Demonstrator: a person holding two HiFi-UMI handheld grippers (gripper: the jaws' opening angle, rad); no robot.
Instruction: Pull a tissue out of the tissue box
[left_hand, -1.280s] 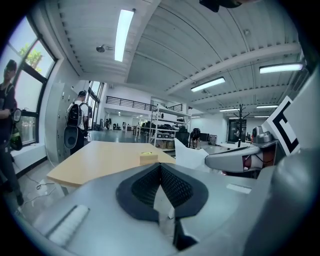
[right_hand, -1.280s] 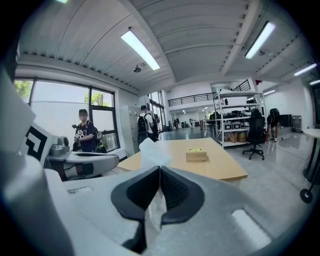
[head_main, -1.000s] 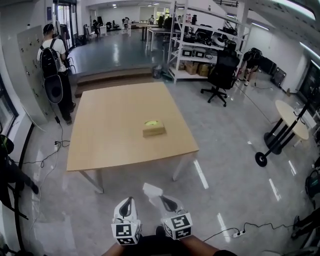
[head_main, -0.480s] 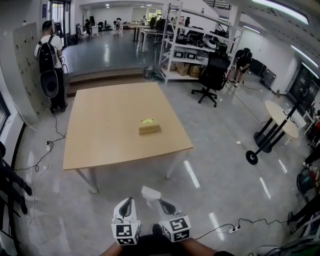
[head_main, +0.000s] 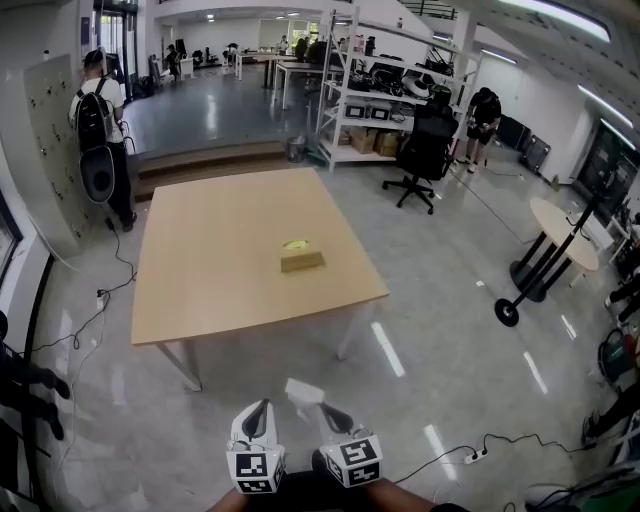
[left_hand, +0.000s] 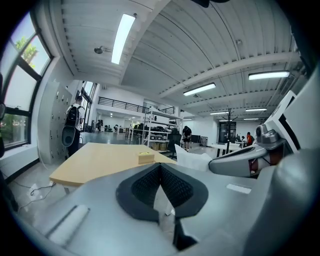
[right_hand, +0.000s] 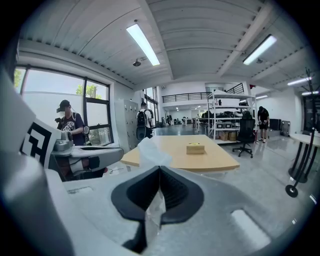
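Note:
A tan tissue box (head_main: 301, 260) with a yellow-green top sits on the wooden table (head_main: 220, 270), far ahead of both grippers. It also shows in the left gripper view (left_hand: 146, 157) and the right gripper view (right_hand: 195, 148). My right gripper (head_main: 325, 408) (right_hand: 159, 169) is low in the head view, over the floor. Its jaws are closing tight on a white tissue (head_main: 303, 390) (right_hand: 151, 150), which sticks up past the tips. Beside it, my left gripper (head_main: 258, 412) (left_hand: 160, 166) is shut with nothing in it. The tissue (left_hand: 192, 160) also shows from there.
A person with a backpack (head_main: 100, 110) stands at the table's far left. Shelving (head_main: 370, 90), an office chair (head_main: 425, 150) and another person (head_main: 485, 110) are behind it. A round side table (head_main: 570, 235) stands to the right. A cable and power strip (head_main: 470, 460) lie on the floor.
The head view has shifted slightly, so the table sits a little higher and further left. Both grippers stay side by side at the bottom, the tissue still in the right one.

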